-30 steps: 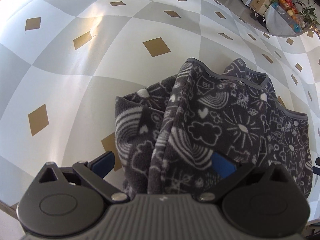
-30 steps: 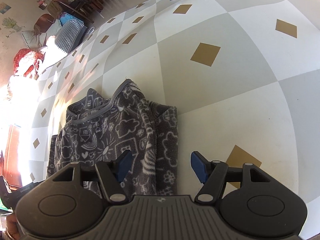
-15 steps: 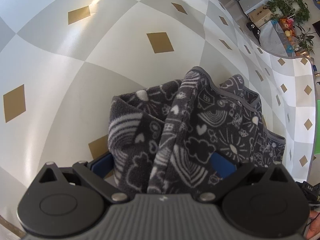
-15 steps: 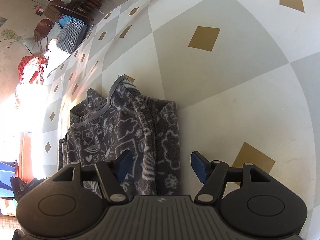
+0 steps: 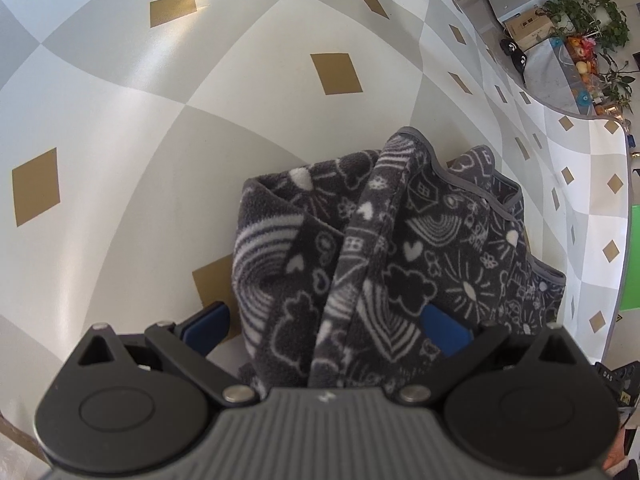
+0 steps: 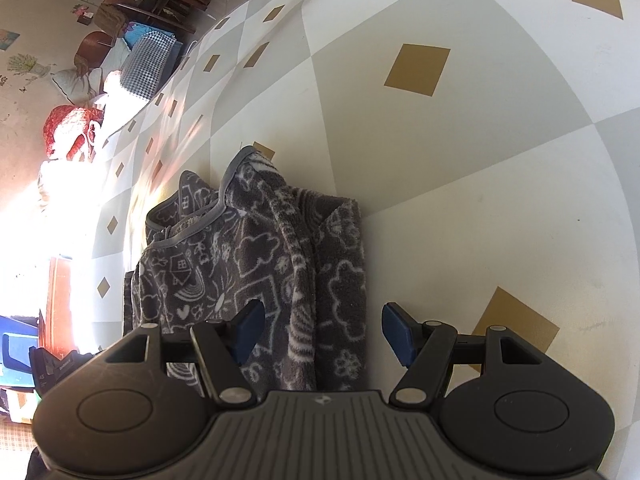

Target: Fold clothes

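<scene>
A dark grey fleece garment (image 5: 380, 264) with white doodle print and a grey bound edge lies bunched on the checked surface. It also shows in the right wrist view (image 6: 256, 264). My left gripper (image 5: 326, 326) is open, its blue pads on either side of the garment's near fold. My right gripper (image 6: 324, 334) is open too, its blue pads on either side of the garment's right-hand fold. The cloth runs under both gripper bodies, so its near end is hidden.
The surface is a grey and white checked cloth (image 5: 168, 128) with gold diamonds. Potted plants and boxes (image 5: 576, 28) stand far right in the left wrist view. Chairs, cushions and a red item (image 6: 72, 128) stand far left in the right wrist view.
Both grippers have moved a little nearer along the garment, which sits larger and more centred between the pads. The jaws stay open in both views.
</scene>
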`<state>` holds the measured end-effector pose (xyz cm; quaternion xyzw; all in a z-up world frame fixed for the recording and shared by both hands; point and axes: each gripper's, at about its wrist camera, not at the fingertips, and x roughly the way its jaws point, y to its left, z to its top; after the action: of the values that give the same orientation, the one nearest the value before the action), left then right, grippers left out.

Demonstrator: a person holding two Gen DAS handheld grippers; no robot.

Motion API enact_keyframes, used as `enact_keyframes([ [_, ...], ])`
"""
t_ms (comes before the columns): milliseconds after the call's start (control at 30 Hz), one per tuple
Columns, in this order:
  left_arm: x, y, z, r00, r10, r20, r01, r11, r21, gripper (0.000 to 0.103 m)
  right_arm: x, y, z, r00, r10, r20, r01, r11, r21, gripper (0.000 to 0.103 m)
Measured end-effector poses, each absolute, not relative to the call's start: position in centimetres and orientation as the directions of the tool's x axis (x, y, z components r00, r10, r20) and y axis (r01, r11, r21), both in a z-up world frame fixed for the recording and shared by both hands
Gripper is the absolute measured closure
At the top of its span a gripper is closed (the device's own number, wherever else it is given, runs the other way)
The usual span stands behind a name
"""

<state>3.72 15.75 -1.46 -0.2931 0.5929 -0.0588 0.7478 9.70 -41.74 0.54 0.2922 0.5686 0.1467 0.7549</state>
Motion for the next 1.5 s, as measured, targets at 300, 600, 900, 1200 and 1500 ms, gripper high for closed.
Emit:
enact_keyframes([
  [300, 4.7, 13.2, -1.9, 0.279, -0.501, -0.820, -0.217, 0.798, -0.562, 0.000, 10.2, -41.1, 0.0, 0.297, 0.600, -0.743, 0.104, 0.753, 0.650, 0.036],
  [600, 5.6, 11.1, -2.2, 0.284, -0.558, -0.780, -0.158, 0.775, -0.612, 0.000, 10.7, -39.1, -0.4, 0.269, 0.648, -0.713, 0.053, 0.729, 0.683, 0.035],
  [900, 7.0, 7.4, -2.1, 0.284, -0.585, -0.760, -0.074, 0.777, -0.625, 0.000, 11.2, -36.4, -0.7, 0.241, 0.690, -0.682, -0.002, 0.703, 0.711, 0.032],
  [1200, 8.0, 3.3, -2.2, 0.259, -0.631, -0.731, 0.022, 0.760, -0.649, 0.000, 11.5, -33.3, -1.2, 0.202, 0.726, -0.657, -0.066, 0.679, 0.731, 0.031],
  [1500, 8.0, -0.4, -1.7, 0.251, -0.606, -0.755, 0.124, 0.793, -0.596, 0.000, 11.2, -29.8, -0.6, 0.190, 0.696, -0.692, -0.207, 0.718, 0.665, 0.031],
])
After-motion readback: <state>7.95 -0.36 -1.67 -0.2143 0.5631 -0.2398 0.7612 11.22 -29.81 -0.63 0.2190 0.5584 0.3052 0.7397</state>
